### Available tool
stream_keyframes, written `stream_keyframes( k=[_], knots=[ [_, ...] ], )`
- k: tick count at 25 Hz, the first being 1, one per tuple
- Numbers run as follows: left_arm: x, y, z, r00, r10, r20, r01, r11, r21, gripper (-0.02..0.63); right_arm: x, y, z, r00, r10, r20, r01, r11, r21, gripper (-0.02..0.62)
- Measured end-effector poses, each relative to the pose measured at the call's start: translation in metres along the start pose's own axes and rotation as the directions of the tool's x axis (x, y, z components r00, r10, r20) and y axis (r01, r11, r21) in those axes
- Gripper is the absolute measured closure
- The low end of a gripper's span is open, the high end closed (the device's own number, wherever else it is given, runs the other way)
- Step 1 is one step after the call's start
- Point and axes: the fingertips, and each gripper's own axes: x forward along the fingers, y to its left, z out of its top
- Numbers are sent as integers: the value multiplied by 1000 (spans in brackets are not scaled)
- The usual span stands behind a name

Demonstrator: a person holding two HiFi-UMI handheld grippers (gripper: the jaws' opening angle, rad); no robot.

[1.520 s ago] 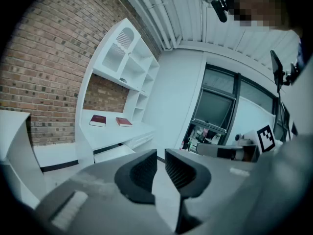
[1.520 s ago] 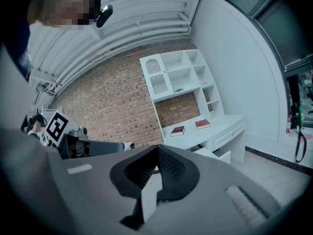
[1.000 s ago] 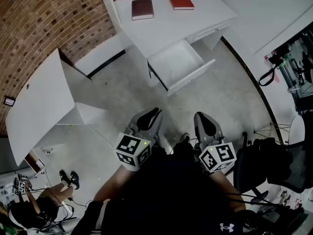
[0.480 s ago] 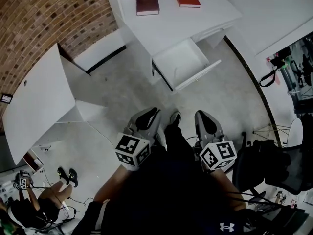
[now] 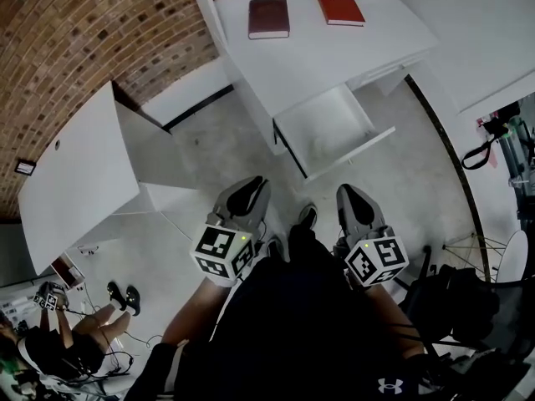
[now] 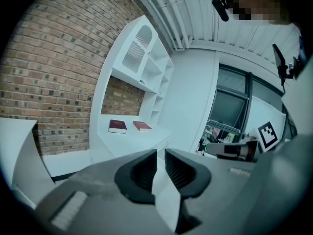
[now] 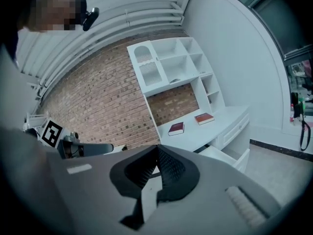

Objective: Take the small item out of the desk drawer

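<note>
Head view: approach step; left hand-held gripper (image 5: 251, 192) slightly parted, right hand-held gripper (image 5: 351, 197) clenched, both empty; next, reach into the open drawer (image 5: 330, 119)

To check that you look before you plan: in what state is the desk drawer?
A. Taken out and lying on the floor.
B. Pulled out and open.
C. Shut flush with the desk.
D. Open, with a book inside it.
B: in the head view the drawer stands pulled out from the desk with its white inside in view. The dark red book and the red book lie on the desk top.
</note>
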Motion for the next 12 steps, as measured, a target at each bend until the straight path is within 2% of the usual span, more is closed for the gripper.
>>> stream_keyframes(
  k=[12],
  knots=[
    [93, -4, 28, 999, 5, -35, -4, 1000, 23, 551, 50, -75, 36, 1000, 7, 2, -7, 999, 49, 592]
  ],
)
